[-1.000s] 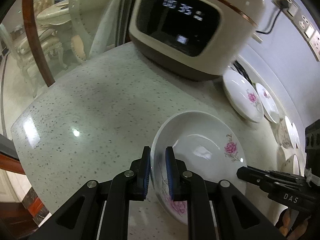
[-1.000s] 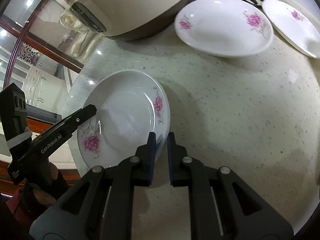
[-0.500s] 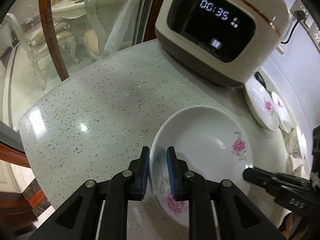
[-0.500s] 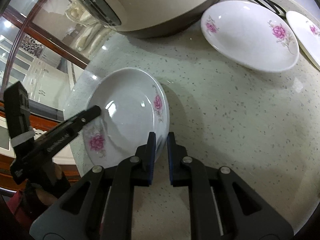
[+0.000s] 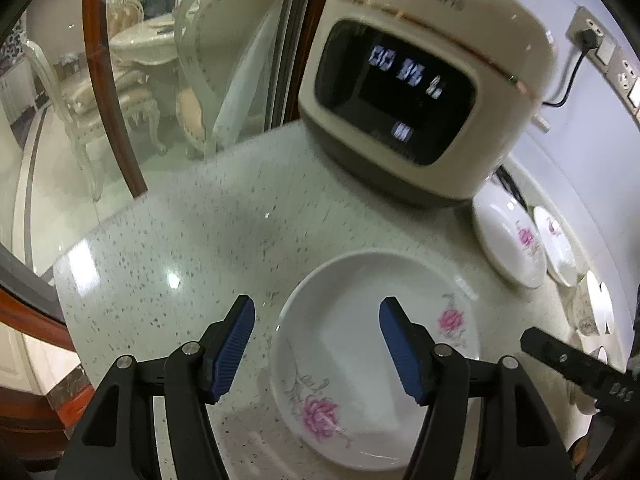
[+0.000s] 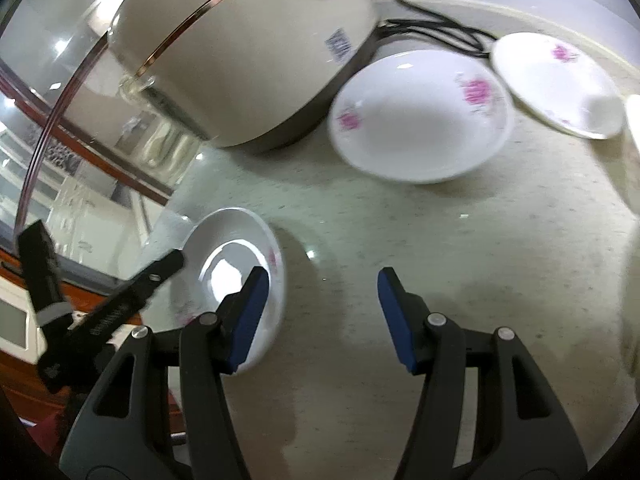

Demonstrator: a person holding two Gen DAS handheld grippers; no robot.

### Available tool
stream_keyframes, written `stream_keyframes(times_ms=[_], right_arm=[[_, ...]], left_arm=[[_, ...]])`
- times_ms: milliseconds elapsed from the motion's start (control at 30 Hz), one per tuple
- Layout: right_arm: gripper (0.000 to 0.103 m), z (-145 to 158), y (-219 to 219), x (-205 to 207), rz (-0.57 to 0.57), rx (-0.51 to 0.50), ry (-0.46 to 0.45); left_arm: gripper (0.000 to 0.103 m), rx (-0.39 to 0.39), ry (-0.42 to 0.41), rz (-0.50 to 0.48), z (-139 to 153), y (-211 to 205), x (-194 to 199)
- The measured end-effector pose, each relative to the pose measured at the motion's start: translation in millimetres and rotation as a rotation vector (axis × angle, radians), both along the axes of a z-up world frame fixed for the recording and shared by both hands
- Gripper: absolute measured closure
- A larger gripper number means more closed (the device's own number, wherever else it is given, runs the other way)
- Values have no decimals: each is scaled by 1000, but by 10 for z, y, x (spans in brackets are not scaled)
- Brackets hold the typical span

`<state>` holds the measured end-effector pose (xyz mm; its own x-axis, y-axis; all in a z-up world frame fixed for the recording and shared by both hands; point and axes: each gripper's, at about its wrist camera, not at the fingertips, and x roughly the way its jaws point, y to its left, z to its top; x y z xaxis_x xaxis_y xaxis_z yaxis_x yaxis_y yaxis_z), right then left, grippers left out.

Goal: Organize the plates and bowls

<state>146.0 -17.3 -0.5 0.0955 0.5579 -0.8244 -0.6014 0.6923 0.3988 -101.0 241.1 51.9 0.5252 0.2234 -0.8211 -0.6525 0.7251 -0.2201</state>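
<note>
A white plate with pink flowers (image 5: 372, 352) lies flat on the speckled countertop (image 5: 180, 248). My left gripper (image 5: 318, 344) hovers over the plate's left rim. Its jaws are opening, and the rim lies between the blue pads without touching them. In the right wrist view the same plate (image 6: 224, 276) sits low on the left. My right gripper (image 6: 322, 316) is beside its right edge, jaws opening, with mostly bare counter between the pads. Each gripper shows in the other's view: the right one's finger (image 5: 560, 364) and the left one's finger (image 6: 132, 292).
A cream rice cooker (image 5: 420, 80) stands behind the plate, its cables (image 6: 432, 28) trailing to the wall. Two more flowered plates (image 6: 420, 116) (image 6: 556, 84) lie to its right, with further dishes (image 5: 592, 308) beyond. The counter's edge and a glass partition are at the left.
Both grippers were shut on opposite rims of the flowered plate and now stand open, so the plate is let go. Both have pulled back a little from it.
</note>
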Motion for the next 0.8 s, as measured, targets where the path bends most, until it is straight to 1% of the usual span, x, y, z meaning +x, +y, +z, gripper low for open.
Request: stream_keyframes(times_ms=[33, 100, 167, 233, 300, 333, 433, 533, 600, 800], right_arm=[[42, 10, -25, 4, -5, -1, -8], [42, 41, -74, 4, -9, -35, -44], [42, 96, -128, -9, -7, -90, -117], [39, 143, -198, 6, -15, -128, -174], [32, 178, -286, 33, -35, -160, -223], [32, 184, -321, 50, -46, -169, -234], [32, 200, -460, 141, -99, -170, -236], [32, 239, -611, 213, -143, -160, -241], [32, 258, -692, 249, -165, -153, -245], [32, 284, -859, 298, -210, -145, -254]], left_arm=[[37, 11, -8, -7, 31, -24, 7], [34, 36, -31, -34, 126, -108, 55], [26, 34, -52, -83, 199, -217, 161], [24, 39, -61, -140, 264, -357, 322], [23, 52, -52, -202, 282, -515, 500], [22, 50, -47, -219, 279, -567, 553], [22, -3, -35, -274, 237, -716, 850], [22, -19, -29, -282, 224, -802, 1060], [22, -48, -20, -282, 181, -823, 1261], [22, -55, 28, -267, 40, -874, 1645]])
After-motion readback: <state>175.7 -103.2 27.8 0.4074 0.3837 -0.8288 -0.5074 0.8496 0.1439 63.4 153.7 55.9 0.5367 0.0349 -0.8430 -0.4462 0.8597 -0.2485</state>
